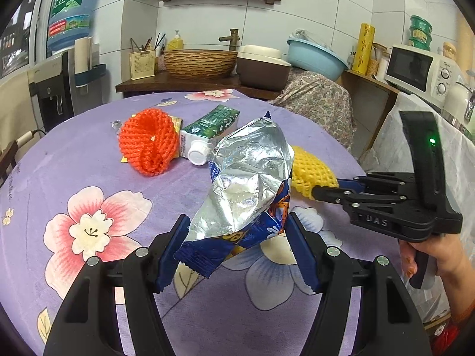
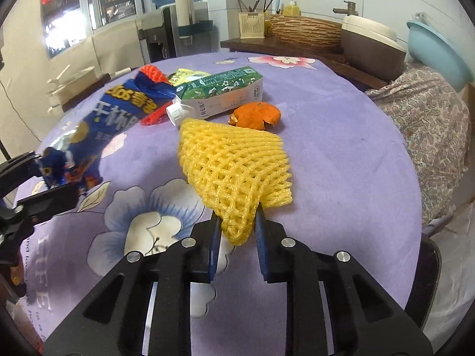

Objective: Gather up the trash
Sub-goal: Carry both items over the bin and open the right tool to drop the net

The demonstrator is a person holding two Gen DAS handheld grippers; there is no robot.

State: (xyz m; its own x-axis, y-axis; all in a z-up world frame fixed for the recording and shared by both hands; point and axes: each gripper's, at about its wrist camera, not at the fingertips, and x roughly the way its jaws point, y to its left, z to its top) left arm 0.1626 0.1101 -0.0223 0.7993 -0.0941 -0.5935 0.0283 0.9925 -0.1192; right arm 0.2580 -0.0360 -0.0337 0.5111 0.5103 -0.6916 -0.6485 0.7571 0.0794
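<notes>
My left gripper is shut on the lower end of a blue and silver foil snack bag, which stands up above the purple flowered tablecloth. My right gripper is shut on a corner of a yellow foam net; the rest of the net lies on the cloth. Beyond lie an orange-red foam net, a green and white milk carton on its side, and an orange peel. In the right wrist view the left gripper and its bag show at the left.
A hand holds the right gripper's handle at the table's right edge. Behind the table stand a wooden counter with a woven basin, a water dispenser, a paisley-covered chair and a microwave.
</notes>
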